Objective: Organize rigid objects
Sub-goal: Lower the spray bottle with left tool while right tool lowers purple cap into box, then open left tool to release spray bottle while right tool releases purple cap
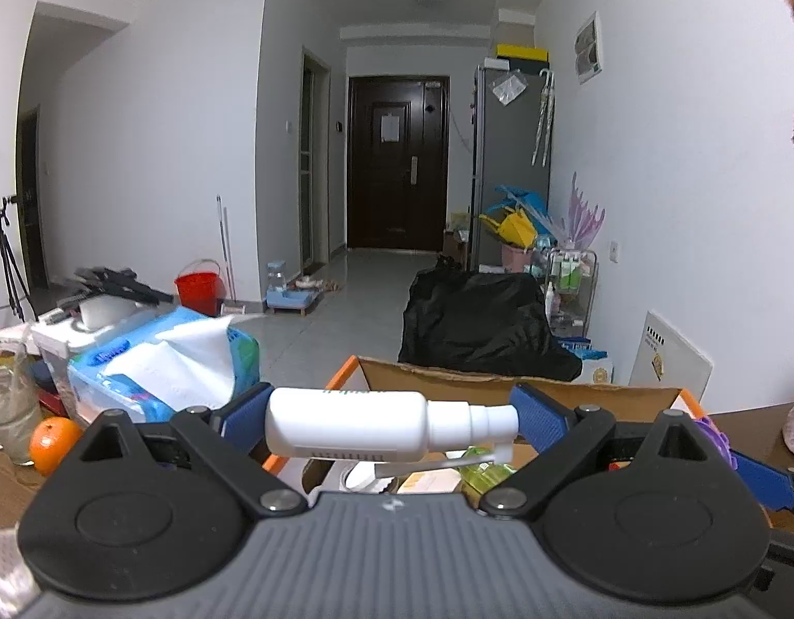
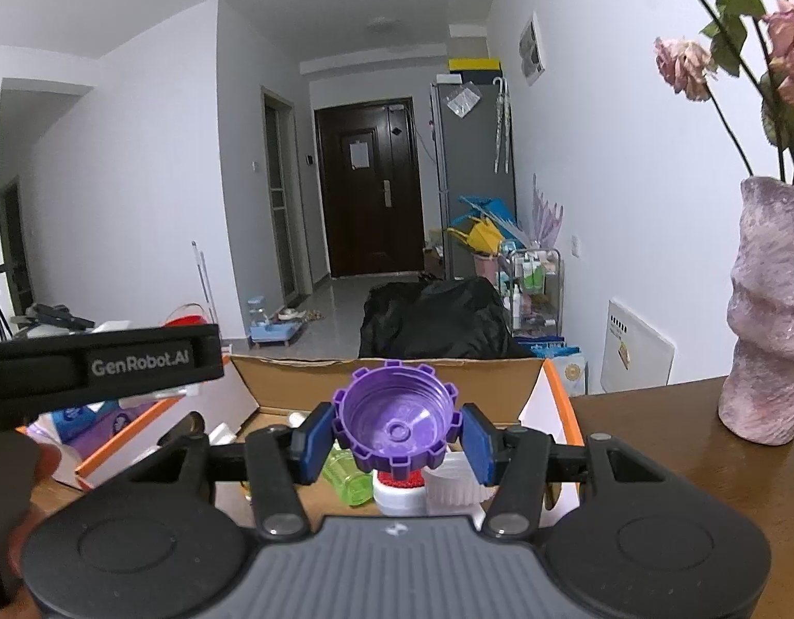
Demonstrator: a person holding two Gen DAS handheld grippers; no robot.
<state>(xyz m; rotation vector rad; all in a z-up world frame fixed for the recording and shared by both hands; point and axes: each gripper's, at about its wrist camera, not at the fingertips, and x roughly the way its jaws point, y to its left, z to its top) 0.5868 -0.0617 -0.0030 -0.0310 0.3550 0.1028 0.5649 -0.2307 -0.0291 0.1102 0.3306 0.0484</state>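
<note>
Clamping a white bottle sideways, the left hand-held gripper is hanging over the box. Right view: the right hand-held gripper is pinching a purple cap above that box's clutter.

The only text I can read is "GenRobot.AI", in pale letters on the black body of the left tool, seen from my right wrist camera. The white spray bottle carries fine print too small for me to read. The blue tissue pack bears a blurred logo I cannot make out.
</note>
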